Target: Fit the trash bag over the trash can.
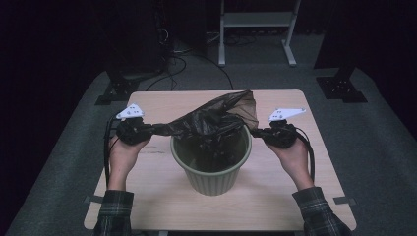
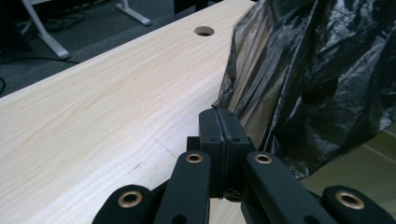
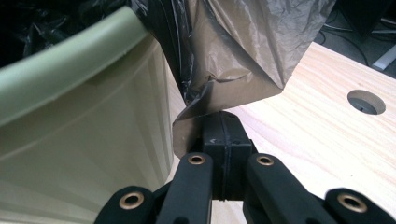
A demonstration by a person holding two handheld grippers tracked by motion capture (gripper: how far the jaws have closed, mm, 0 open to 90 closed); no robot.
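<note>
A pale green waste bin [image 1: 212, 172] stands in the middle of the wooden table [image 1: 162, 103]. A thin black plastic bag [image 1: 211, 118] is stretched over its mouth, partly hanging inside. My left gripper [image 1: 147, 130] is left of the bin, shut on the bag's left edge. My right gripper [image 1: 259, 132] is at the bin's right rim, shut on the bag's right edge. In the left gripper view the jaws [image 2: 223, 122] press together with the bag [image 2: 317, 79] bunched to their right. In the right gripper view the shut jaws [image 3: 223, 125] pinch a fold of bag [image 3: 243, 51] beside the bin wall [image 3: 84, 130].
The table has round cable holes [image 2: 204, 31] [image 3: 366, 101] near its far corners. Beyond the far edge stand a white desk frame [image 1: 255, 29], black stand bases [image 1: 342, 88] and cables on a grey floor. The person's plaid sleeves [image 1: 114, 211] come in at the near edge.
</note>
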